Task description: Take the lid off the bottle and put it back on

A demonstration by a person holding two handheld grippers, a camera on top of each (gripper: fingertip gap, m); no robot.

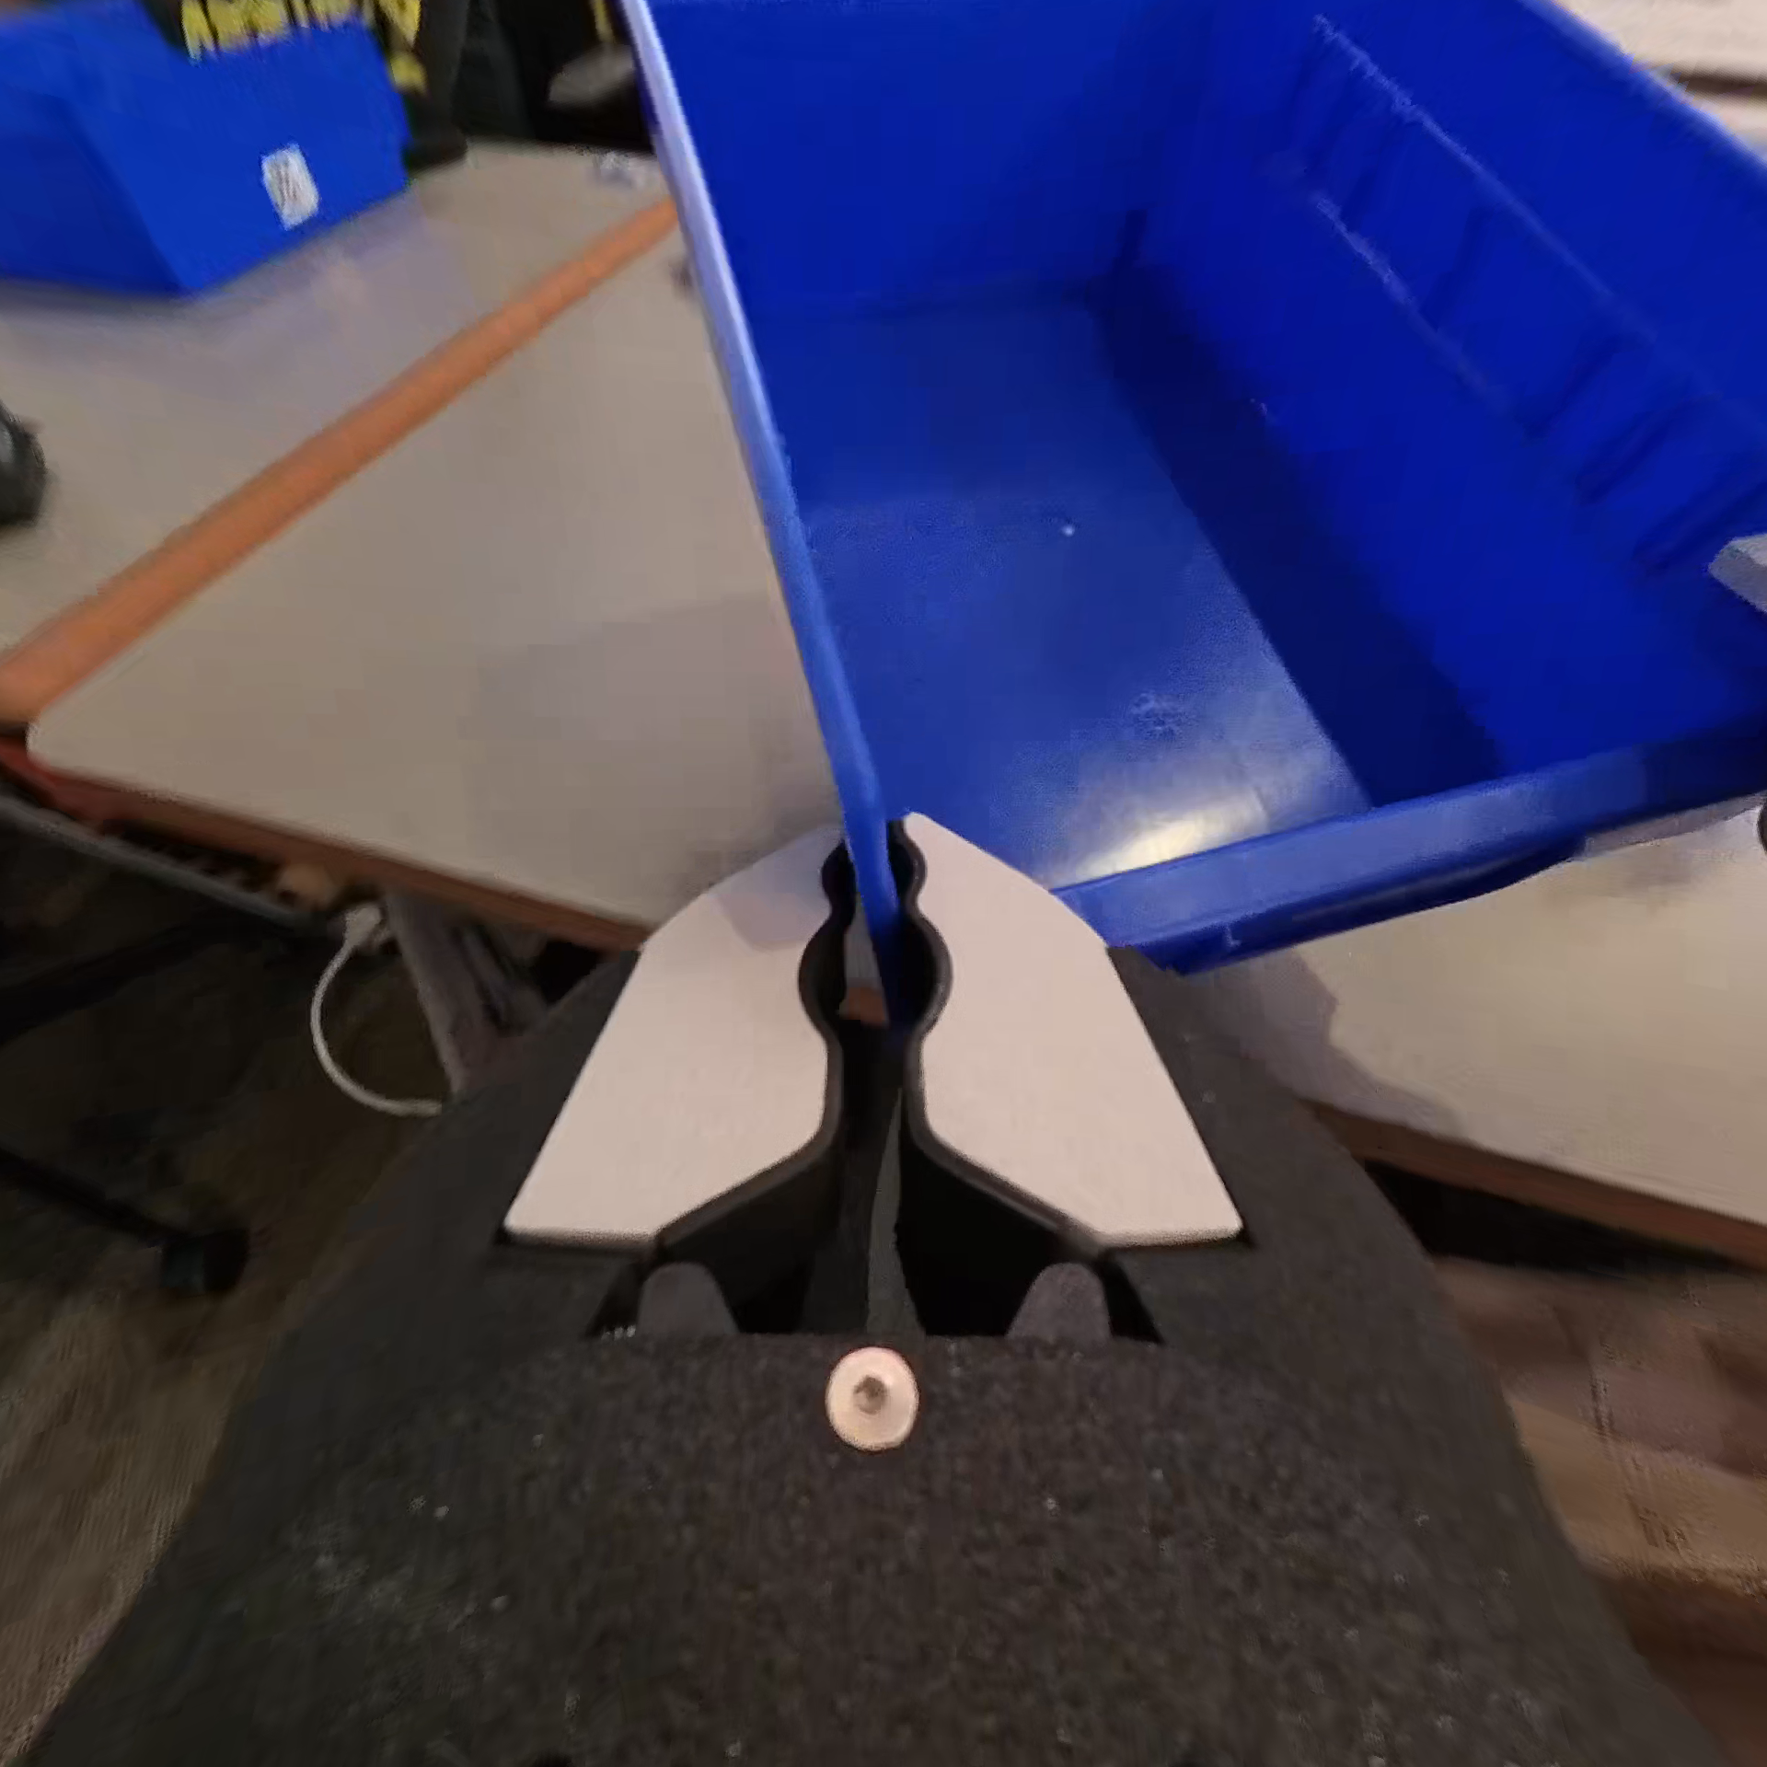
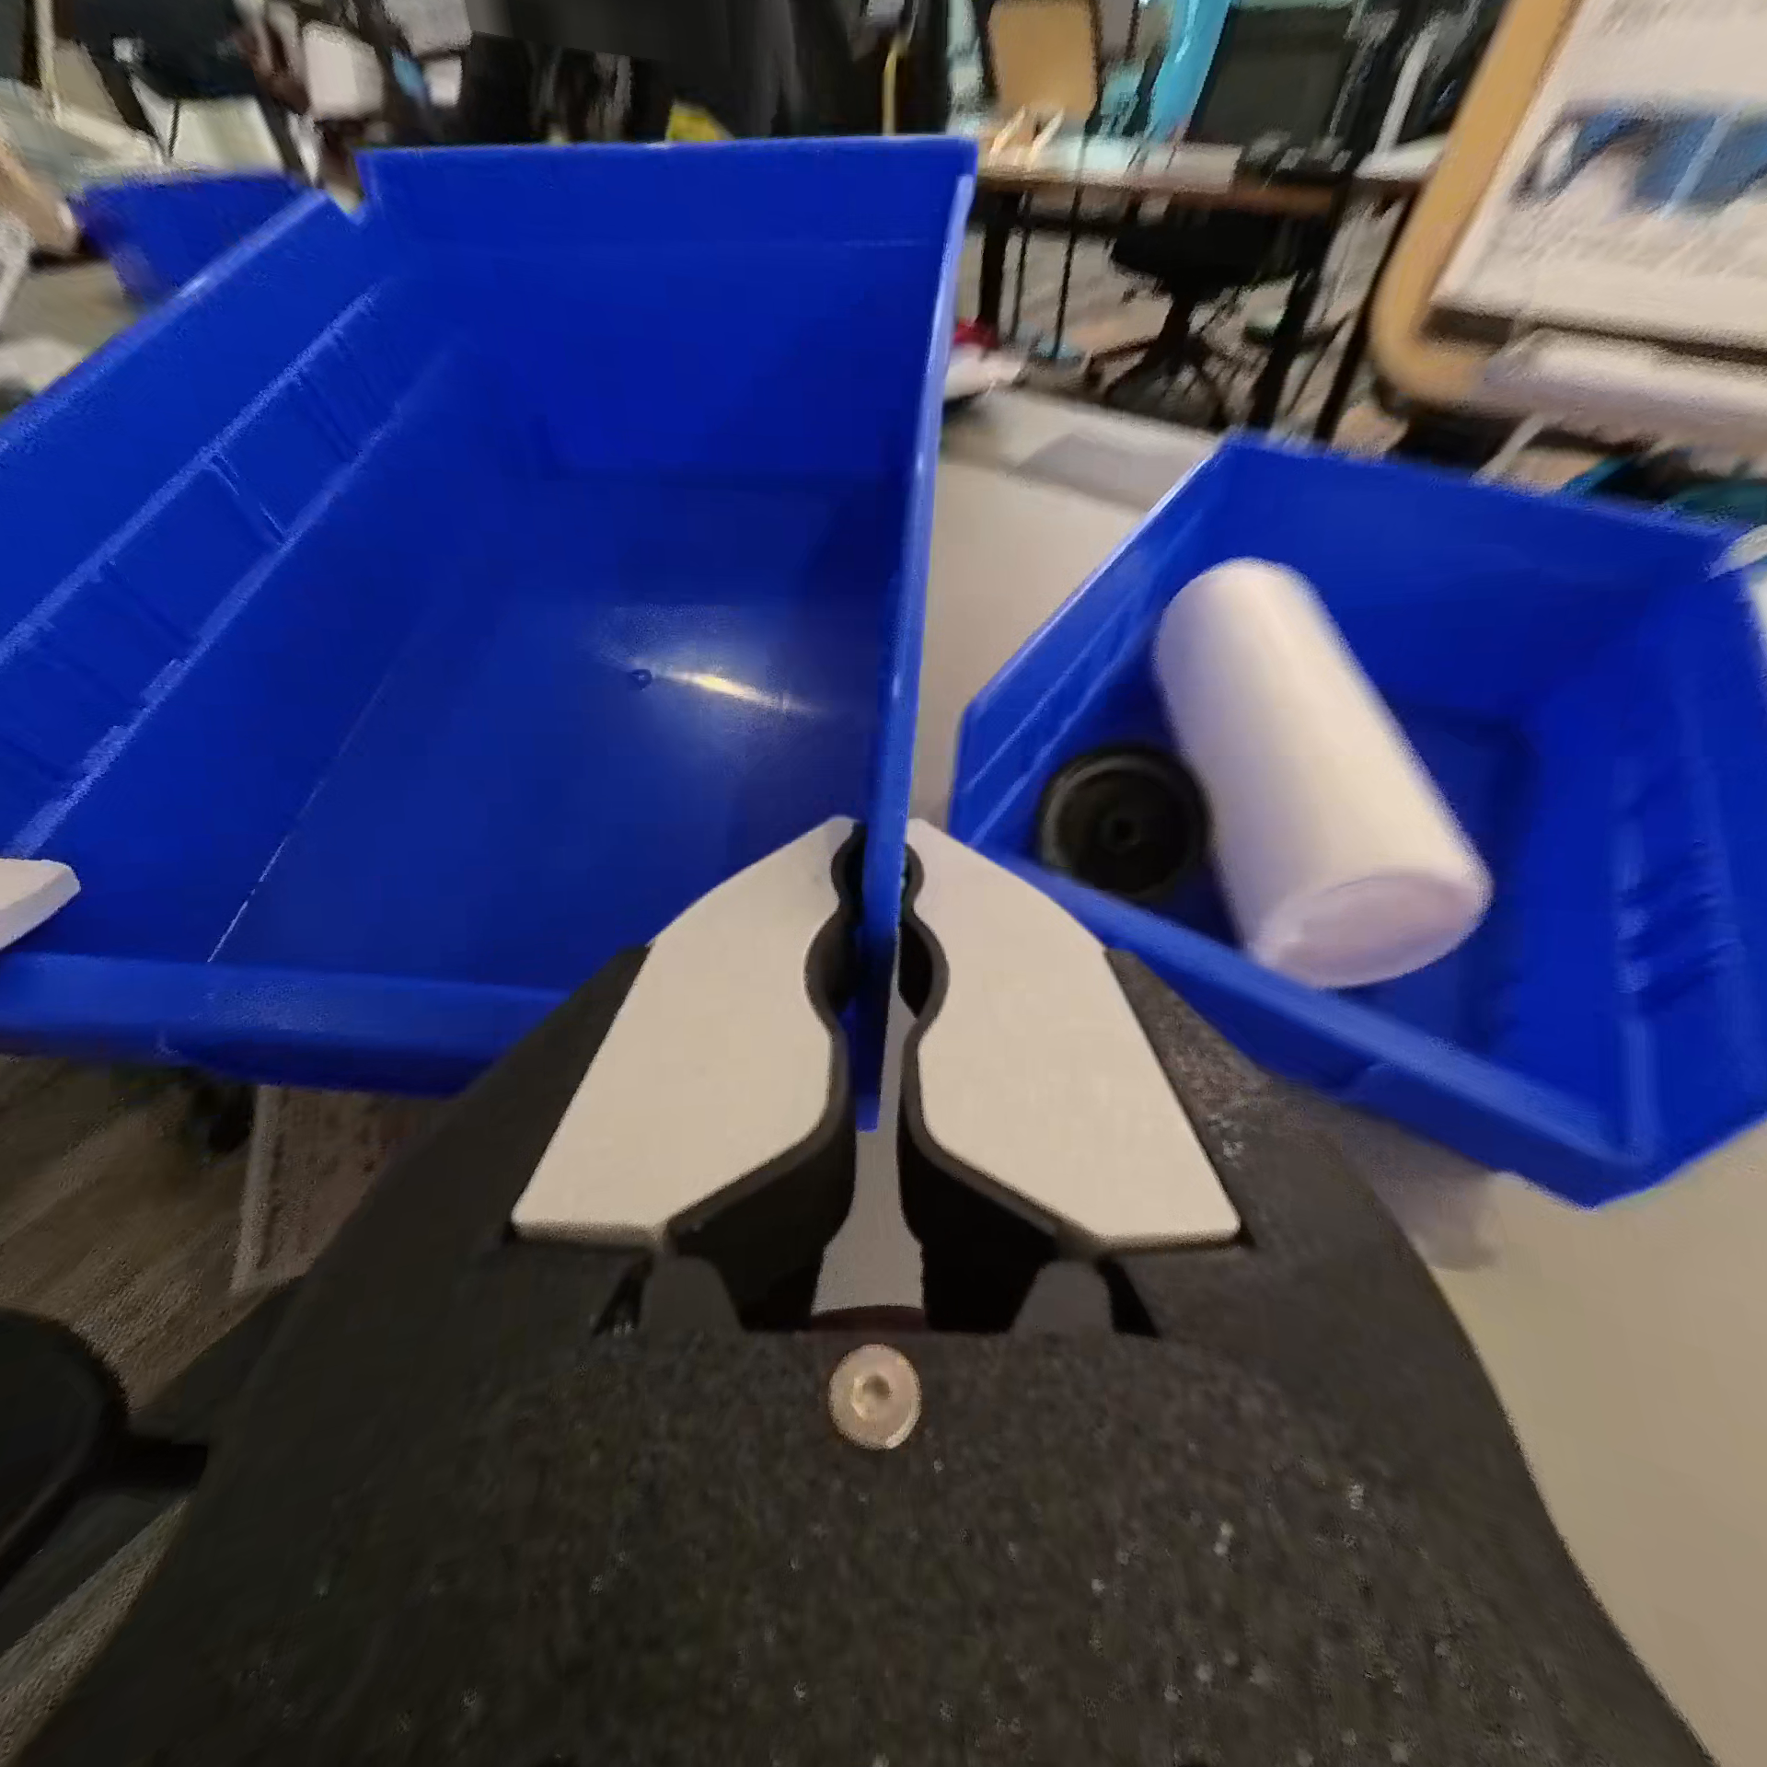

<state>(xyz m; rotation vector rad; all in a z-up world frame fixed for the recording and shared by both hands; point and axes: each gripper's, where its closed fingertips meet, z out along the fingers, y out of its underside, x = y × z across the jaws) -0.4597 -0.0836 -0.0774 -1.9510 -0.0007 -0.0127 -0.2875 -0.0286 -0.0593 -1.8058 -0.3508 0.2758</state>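
my left tongs (image 1: 872, 884) are clamped narrow on the thin side wall of a large blue bin (image 1: 1100, 574), pads pressed on both faces. my right tongs (image 2: 882, 884) are closed the same way on the opposite wall of that bin (image 2: 478, 621). the bin's inside is bare. the white bottle (image 2: 1310, 765) lies on its side in a smaller blue bin (image 2: 1625, 861) just beside, to the right, with a black lid (image 2: 1119, 822) next to it, off the bottle. both bins are at a pale table (image 1: 430, 574).
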